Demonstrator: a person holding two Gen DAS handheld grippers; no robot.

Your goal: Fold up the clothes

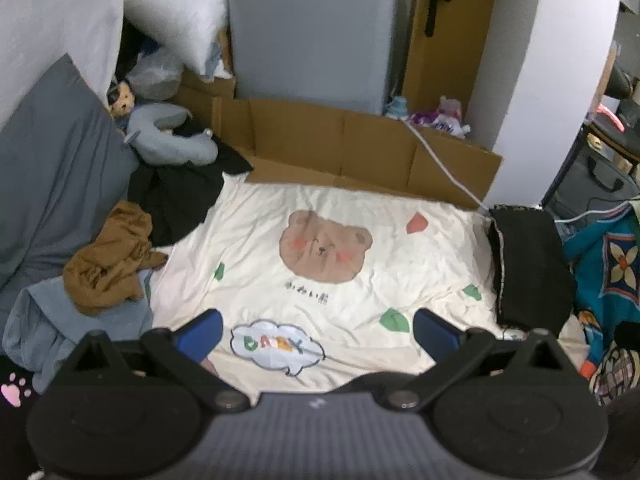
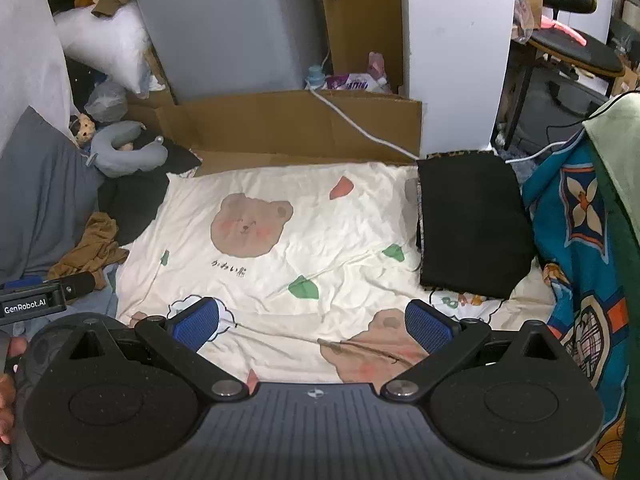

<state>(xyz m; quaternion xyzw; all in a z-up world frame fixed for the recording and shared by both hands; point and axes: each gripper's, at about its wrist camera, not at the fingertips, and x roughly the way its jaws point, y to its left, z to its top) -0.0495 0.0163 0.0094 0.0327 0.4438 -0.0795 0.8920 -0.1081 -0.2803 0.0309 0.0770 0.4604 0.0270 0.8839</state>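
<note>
A folded black garment [image 1: 528, 268] [image 2: 472, 228] lies on the right side of a cream bear-print sheet [image 1: 320, 216] [image 2: 304, 240]. At the left edge lie a crumpled brown garment [image 1: 112, 264] [image 2: 90, 248], a black garment [image 1: 176, 196] [image 2: 132, 196] and a blue-grey garment [image 1: 68, 328]. My left gripper [image 1: 318, 336] is open and empty above the sheet's near part. My right gripper [image 2: 312, 326] is open and empty above the sheet's near edge. The left gripper's body [image 2: 36, 296] shows at the left in the right wrist view.
A cardboard wall [image 1: 340, 140] [image 2: 300, 124] stands behind the sheet, with a white cable [image 1: 444, 164] [image 2: 360, 128] over it. A grey neck pillow [image 1: 172, 136] [image 2: 124, 152] and doll sit at back left. A blue patterned cloth [image 1: 608, 264] [image 2: 576, 224] lies on the right.
</note>
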